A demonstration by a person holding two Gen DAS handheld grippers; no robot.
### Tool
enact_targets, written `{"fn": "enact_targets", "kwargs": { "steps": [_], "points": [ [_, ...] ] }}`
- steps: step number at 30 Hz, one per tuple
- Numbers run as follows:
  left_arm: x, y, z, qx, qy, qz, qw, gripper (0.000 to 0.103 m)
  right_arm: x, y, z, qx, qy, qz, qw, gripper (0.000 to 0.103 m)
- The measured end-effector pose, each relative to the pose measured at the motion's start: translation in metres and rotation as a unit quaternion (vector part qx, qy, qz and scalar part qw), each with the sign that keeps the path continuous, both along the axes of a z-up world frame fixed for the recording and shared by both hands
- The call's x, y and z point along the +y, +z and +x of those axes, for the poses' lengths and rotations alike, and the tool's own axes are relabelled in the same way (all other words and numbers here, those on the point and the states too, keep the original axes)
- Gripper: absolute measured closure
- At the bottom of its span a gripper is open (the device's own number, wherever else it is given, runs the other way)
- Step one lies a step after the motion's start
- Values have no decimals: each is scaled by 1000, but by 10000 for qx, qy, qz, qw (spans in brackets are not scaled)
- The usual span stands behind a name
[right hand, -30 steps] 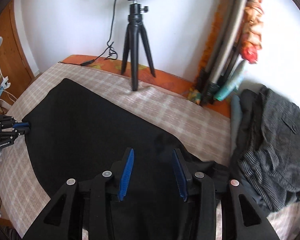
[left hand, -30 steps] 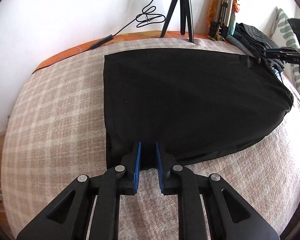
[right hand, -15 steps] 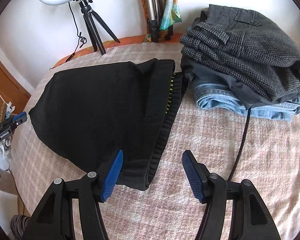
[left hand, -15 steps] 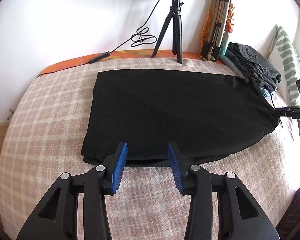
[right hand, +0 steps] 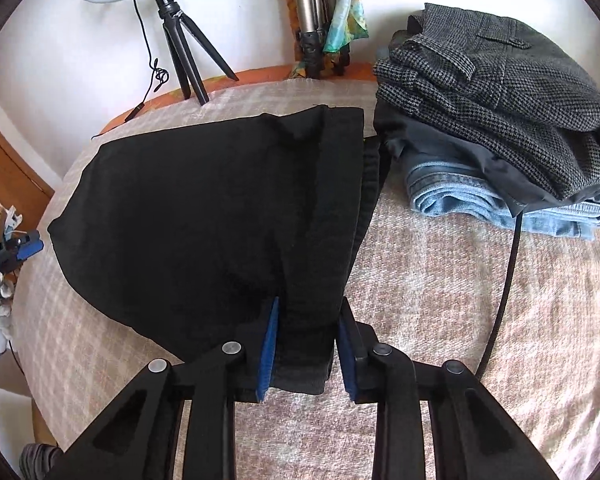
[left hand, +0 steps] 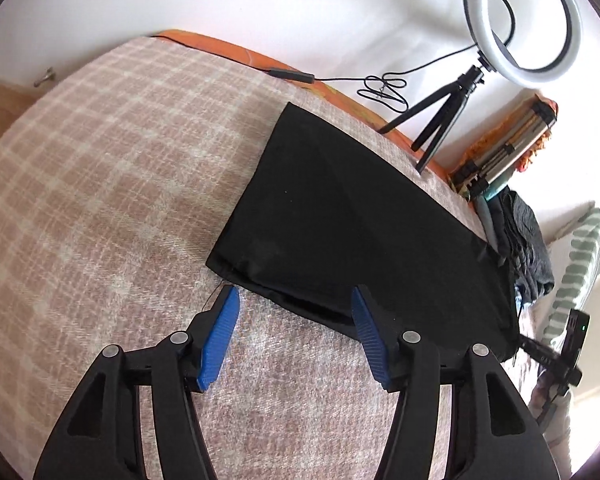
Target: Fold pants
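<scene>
Black pants [left hand: 340,216] lie flat, folded lengthwise, on the beige plaid bed cover [left hand: 100,200]. My left gripper [left hand: 296,300] is open and empty, just short of the near hem corner of the legs. In the right wrist view the pants [right hand: 188,200] spread to the left, with the ribbed waistband [right hand: 312,328] nearest. My right gripper [right hand: 306,320] straddles the waistband's near end, its blue pads on either side of the cloth, partly closed. The left gripper also shows at the far left of the right wrist view [right hand: 20,248].
A stack of folded clothes, grey tweed over black over jeans [right hand: 500,120], sits right of the waistband. A ring light on a tripod [left hand: 520,24] and a folded tripod [right hand: 312,20] stand at the wall. A black cable [right hand: 508,280] crosses the cover. A striped pillow [left hand: 576,264] lies at the right.
My left gripper opened, let go of the hem and swung to the left. My right gripper moved in over the near end of the waistband and narrowed around it.
</scene>
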State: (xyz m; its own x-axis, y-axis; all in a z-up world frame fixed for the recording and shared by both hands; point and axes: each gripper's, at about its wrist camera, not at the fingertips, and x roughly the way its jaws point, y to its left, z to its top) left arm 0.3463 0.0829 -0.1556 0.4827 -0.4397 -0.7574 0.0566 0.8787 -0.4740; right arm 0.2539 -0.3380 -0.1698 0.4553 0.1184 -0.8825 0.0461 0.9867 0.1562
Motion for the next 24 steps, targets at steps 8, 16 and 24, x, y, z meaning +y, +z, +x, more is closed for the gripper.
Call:
{"fn": "enact_targets", "kwargs": {
  "steps": [8, 16, 24],
  "points": [
    [3, -21, 13, 302, 665, -443, 9963, 45, 22, 40, -21, -559, 226, -857, 9945, 65],
    [-11, -15, 3, 12, 707, -127, 9974, 45, 64, 63, -17, -805, 1090, -421, 9899, 65],
    [-38, -3, -24, -505, -328, 155, 9981, 45, 176, 29, 12, -502, 2905, -327, 9550, 65]
  ]
}}
